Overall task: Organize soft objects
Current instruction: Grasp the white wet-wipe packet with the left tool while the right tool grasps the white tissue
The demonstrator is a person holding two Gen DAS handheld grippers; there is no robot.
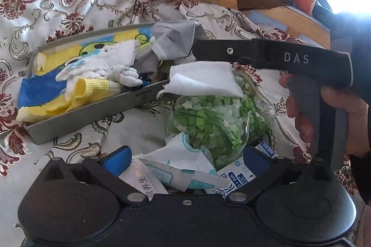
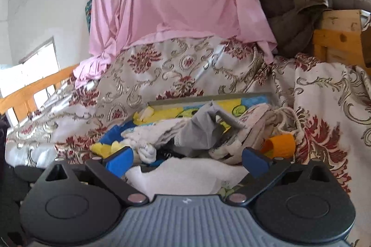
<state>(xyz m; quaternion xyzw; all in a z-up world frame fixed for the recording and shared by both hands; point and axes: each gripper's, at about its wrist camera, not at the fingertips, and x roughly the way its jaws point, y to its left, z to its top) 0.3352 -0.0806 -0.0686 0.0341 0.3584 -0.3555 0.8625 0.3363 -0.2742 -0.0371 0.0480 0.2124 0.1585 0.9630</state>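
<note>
"What's going on?"

"The right gripper (image 2: 186,160) hangs wide open, holding nothing, over a white cloth (image 1: 204,78) beside the gray tray (image 1: 92,117). The left gripper (image 1: 185,157) is wide open too, around tissue packs (image 1: 185,174)."

"What's next?"

"I think: pinch the cloth, then put it in the tray."
</note>
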